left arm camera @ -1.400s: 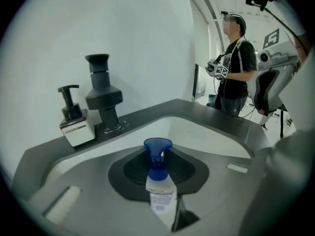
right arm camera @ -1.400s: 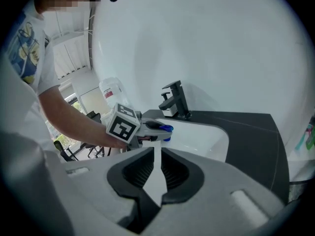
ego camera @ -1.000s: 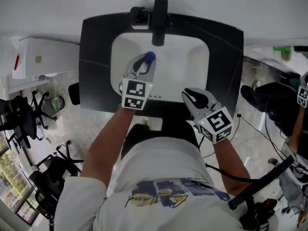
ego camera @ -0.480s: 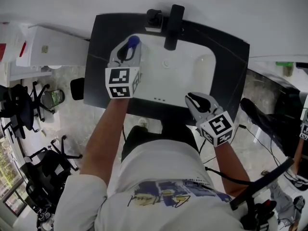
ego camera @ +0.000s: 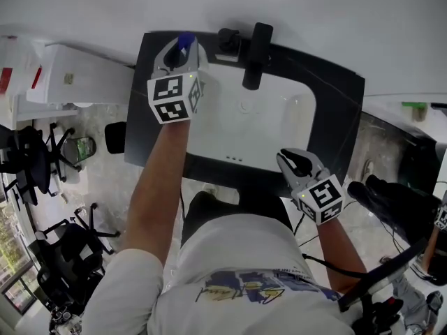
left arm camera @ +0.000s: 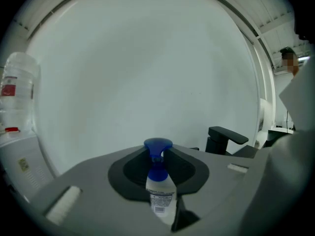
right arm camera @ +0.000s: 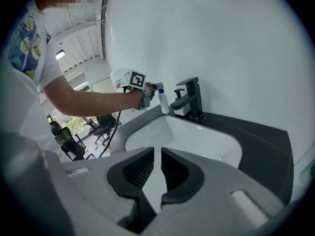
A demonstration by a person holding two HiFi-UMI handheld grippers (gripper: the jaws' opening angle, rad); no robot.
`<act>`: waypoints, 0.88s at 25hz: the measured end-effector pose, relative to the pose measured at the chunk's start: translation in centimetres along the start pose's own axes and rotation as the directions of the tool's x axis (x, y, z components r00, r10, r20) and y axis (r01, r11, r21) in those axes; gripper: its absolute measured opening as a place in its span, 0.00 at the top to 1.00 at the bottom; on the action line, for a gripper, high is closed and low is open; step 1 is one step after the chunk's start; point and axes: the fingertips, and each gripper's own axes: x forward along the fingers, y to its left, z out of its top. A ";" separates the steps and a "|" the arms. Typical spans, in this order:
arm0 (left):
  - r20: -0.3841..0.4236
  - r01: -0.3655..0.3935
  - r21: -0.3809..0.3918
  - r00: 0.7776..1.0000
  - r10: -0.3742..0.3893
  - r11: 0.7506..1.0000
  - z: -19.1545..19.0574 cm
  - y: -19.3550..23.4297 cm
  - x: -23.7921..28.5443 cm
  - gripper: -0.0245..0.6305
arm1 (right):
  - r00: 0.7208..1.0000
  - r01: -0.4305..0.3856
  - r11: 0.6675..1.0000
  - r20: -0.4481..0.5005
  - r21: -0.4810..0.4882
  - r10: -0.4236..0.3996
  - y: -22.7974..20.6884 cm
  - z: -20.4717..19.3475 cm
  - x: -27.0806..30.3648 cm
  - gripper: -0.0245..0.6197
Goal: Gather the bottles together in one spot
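Head view: blue-capped bottle [ego camera: 184, 42] clamped by its body in left gripper [ego camera: 177, 54], aloft just left of the faucet [ego camera: 257, 47], clear of the worktop [ego camera: 336, 96], presumably for carrying. Right gripper [ego camera: 297, 163] well in front of the faucet, slit-open, empty, waiting.

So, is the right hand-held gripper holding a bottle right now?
No, the right hand-held gripper is empty: its jaws stand slightly apart with only the white sink showing between them.

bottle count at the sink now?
2: a blue-capped bottle in the left gripper over the counter's back-left corner; a pump bottle beside the faucet. Others may be hidden.
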 end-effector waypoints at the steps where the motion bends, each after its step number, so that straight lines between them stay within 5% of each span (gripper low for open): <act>1: 0.005 -0.005 -0.003 1.000 0.005 1.000 0.2 0.2 0.4 0.85 | 1.000 0.002 1.000 -0.005 0.003 -0.002 0.0 -0.2 -0.1 0.89; 22: 0.109 -0.118 -0.083 0.986 0.127 0.990 0.5 3.6 4.0 0.85 | 0.997 0.028 0.998 -0.067 0.048 -0.025 -0.5 -1.9 -1.0 0.89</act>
